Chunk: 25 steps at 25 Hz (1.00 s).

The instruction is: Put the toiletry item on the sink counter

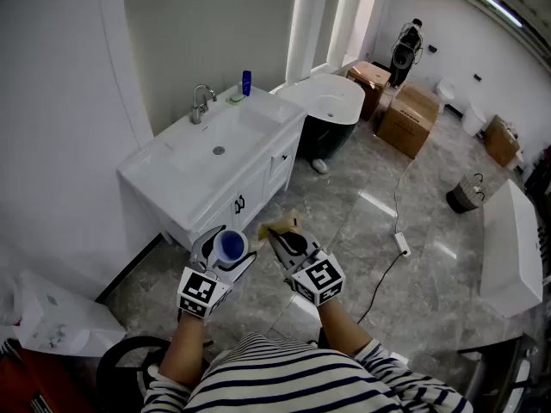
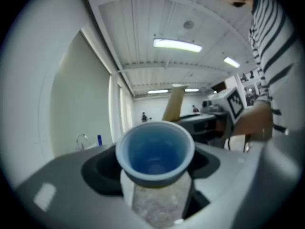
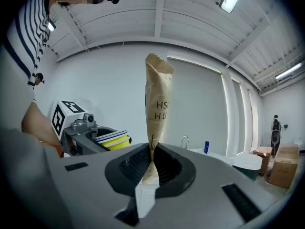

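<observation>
Left tongs [image 1: 229, 243]: spread wide, gripping a blue cup [image 2: 155, 151].
Right tongs [image 1: 270, 230]: pinching a tan paper packet [image 3: 157, 113].
Cup and packet: held in air, well apart from the sink surface [image 1: 172, 175].

1. Head view looks steeply down from standing height; the sink counter [image 1: 146, 169] sits upper left.
2. Left gripper view, close behind its jaws, tilts ceilingward; the faucet [image 2: 82, 140] shows lower left.
3. Right gripper view tilts likewise, sharing that faucet [image 3: 184, 140] right of centre.
</observation>
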Motion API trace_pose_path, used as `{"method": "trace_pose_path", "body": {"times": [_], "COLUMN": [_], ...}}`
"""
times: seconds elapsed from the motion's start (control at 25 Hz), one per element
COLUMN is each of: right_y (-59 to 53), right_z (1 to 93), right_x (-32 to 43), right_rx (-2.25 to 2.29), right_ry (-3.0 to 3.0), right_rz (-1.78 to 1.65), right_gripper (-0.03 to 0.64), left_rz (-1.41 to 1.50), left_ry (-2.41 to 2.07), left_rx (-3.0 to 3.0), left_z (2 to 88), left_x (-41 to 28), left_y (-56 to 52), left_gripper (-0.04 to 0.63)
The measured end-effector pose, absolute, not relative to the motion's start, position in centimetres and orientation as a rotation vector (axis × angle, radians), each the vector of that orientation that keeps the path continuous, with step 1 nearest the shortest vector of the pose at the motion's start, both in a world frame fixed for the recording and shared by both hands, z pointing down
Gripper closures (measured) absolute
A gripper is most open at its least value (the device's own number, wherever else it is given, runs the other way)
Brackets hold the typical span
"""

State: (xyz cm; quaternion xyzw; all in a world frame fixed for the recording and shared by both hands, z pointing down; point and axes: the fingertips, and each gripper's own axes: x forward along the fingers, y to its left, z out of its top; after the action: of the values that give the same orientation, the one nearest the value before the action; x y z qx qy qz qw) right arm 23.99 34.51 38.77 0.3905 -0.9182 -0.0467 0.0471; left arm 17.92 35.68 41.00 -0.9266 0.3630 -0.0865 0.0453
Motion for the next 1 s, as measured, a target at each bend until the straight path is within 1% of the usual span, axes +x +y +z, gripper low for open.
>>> {"method": "trace_pose_path", "body": {"times": [0.44, 1.0], "right_y": [33.6, 32.8], "right_z": [37.8, 37.6], "right_x": [23.4, 23.4], "right_rx": [1.192, 1.224], "right_ry": [-2.801, -2.844], "right_rz": [-0.192, -0.149], "right_gripper": [0.589, 0.589], "left_rz": [-0.224, -0.240], "left_ry": [1.119, 1.169], "left_rx": [-2.819, -2.833], "left_z": [40.0, 40.9], "left_x": [17.4, 16.5], "left_y": [34.7, 33.6], "left_gripper": [0.218, 0.218]}}
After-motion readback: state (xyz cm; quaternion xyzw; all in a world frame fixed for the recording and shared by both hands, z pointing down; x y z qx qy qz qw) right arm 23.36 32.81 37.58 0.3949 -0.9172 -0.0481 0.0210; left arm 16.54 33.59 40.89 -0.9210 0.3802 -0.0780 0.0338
